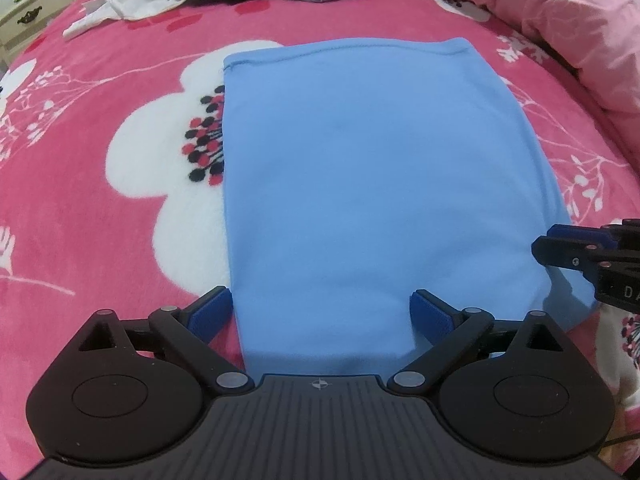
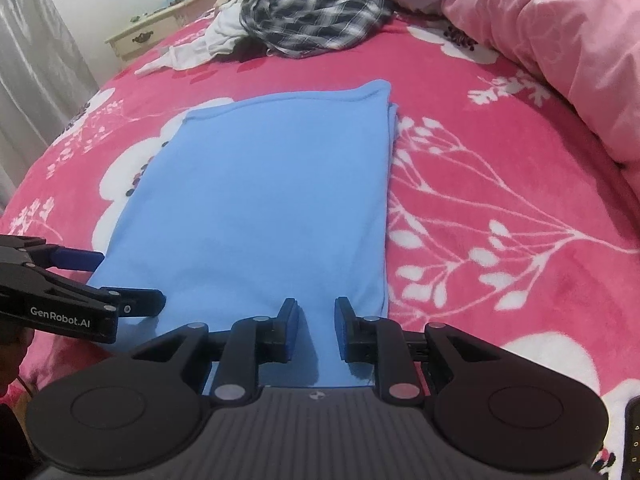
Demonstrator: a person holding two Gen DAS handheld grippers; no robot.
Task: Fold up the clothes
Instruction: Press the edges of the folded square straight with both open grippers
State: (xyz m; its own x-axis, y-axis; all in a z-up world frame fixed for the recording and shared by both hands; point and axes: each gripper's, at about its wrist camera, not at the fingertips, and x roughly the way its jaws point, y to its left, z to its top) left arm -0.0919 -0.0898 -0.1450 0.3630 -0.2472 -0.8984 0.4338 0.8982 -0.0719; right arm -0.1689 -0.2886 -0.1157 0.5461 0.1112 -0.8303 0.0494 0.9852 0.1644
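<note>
Blue garment lies flat between the left hand-held gripper's spread fingers.

A bed with a pink flowered blanket carries a folded blue cloth mid-frame, a clothes pile top centre, and a pink quilt upper right.

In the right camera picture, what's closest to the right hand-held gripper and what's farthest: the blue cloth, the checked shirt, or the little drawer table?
From the right hand-held gripper:
1. Blue cloth, right under its fingers.
2. Checked shirt, heaped at the bed's far end.
3. Drawer table, beyond the bed, far left.
</note>
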